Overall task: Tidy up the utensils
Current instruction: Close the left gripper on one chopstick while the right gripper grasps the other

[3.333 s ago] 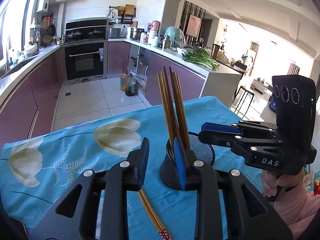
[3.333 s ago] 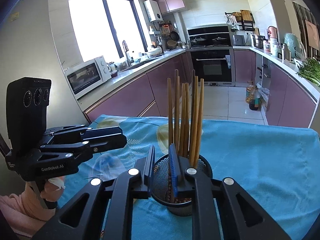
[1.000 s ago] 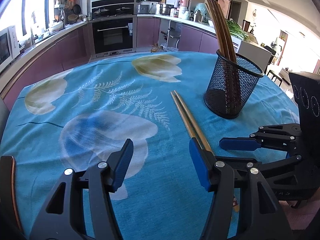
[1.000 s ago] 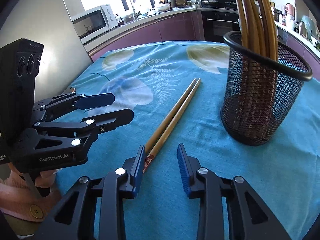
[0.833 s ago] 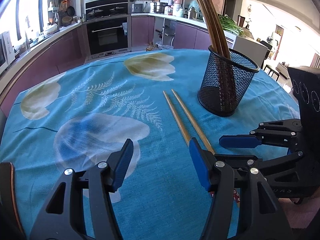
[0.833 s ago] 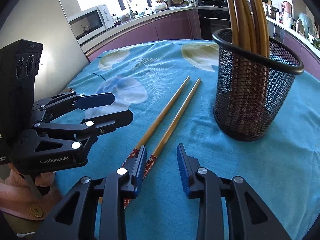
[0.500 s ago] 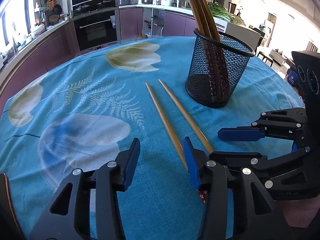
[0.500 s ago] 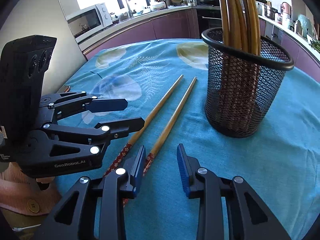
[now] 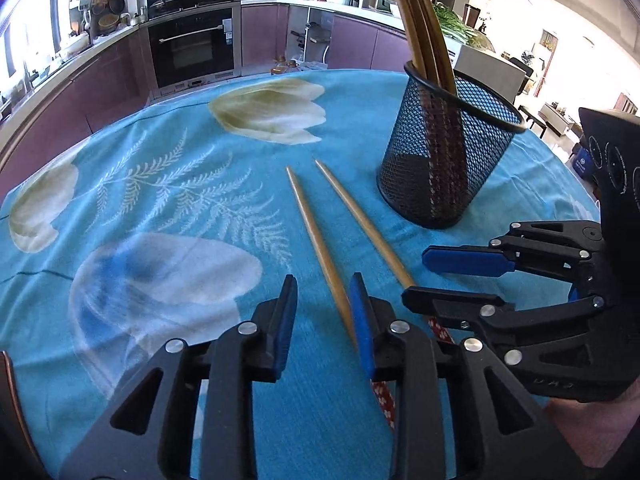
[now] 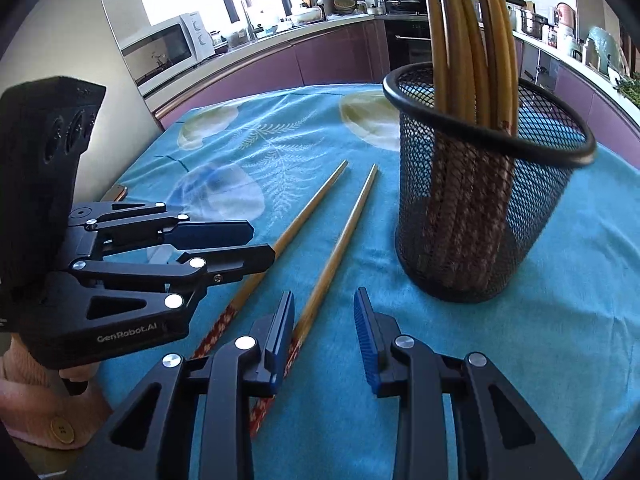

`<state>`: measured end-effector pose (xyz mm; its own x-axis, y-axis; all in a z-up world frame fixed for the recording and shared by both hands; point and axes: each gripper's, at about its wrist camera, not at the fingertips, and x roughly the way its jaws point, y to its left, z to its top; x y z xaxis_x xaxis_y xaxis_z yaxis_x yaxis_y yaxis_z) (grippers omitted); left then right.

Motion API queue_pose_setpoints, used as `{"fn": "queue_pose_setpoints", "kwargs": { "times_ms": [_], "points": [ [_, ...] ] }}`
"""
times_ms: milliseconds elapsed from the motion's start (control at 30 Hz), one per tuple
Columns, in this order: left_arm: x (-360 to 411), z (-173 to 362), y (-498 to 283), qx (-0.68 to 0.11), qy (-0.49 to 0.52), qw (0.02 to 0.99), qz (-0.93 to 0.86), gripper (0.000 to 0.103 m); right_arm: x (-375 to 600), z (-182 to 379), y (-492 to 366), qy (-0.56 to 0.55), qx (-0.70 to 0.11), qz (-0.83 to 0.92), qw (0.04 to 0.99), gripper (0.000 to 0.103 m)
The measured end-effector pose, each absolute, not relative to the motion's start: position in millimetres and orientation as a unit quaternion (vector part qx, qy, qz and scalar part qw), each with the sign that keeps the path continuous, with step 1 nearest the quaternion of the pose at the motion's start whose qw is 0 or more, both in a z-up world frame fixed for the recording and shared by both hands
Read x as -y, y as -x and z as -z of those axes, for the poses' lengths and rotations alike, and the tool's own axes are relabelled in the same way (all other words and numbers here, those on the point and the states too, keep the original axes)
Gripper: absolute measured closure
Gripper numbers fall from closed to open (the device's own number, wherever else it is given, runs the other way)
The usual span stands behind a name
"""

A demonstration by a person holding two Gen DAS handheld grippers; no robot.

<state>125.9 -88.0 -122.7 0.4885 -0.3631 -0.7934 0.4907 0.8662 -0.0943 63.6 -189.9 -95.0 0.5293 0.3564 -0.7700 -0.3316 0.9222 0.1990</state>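
Two loose chopsticks lie on the table, which wears a blue flowered cloth, just beside the black mesh holder, where a bundle of the same sticks stands leaning against the rim. The left chopstick and the right chopstick lie apart, pointed tips toward the far side, patterned red butts toward the person.

The left claw has just been closing; its jaws stand narrow with the left chopstick running in between them, close against the right-hand pad, but I see no pad pressing on it from both sides, so it reads as released, not yet grasping. The right claw is also unclenched and empty: the right chopstick passes just inside its left pad, the other pad well clear. The right view shows the left claw hovering over the other stick.

These sticks look like light, stiff bamboo or wood, smooth and round in the shaft, so I judge they roll easily on the cloth and can pivot or slip in a two-pad grip. The thicker patterned end gives the better hold: more girth, likely more friction, and the tip then hangs free to drop into the holder. They are thin and lie flat, so the pads must reach right down to the cloth. A grip near the butt lets the long end swing, so a firm squeeze seems wise; breakage looks unlikely
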Motion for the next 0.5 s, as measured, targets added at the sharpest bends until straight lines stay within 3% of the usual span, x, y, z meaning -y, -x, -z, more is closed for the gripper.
{"fn": "queue_pose_setpoints", "kwargs": {
  "times_ms": [267, 400, 500],
  "points": [
    [95.9, 126.7, -145.8, -0.454, -0.076, 0.852, 0.249, 0.077, 189.6, 98.1, -80.6, -0.021, -0.438, -0.181, 0.881, 0.083],
    [96.7, 127.1, -148.3, -0.457, -0.066, 0.852, 0.247, 0.09, 192.5, 99.4, -81.9, -0.036, -0.438, -0.184, 0.879, 0.092],
    [96.1, 127.5, -147.5, -0.457, -0.057, 0.853, 0.247, 0.093, 196.7, 100.1, -81.0, -0.053, -0.439, -0.185, 0.878, 0.094]
  ]
}}
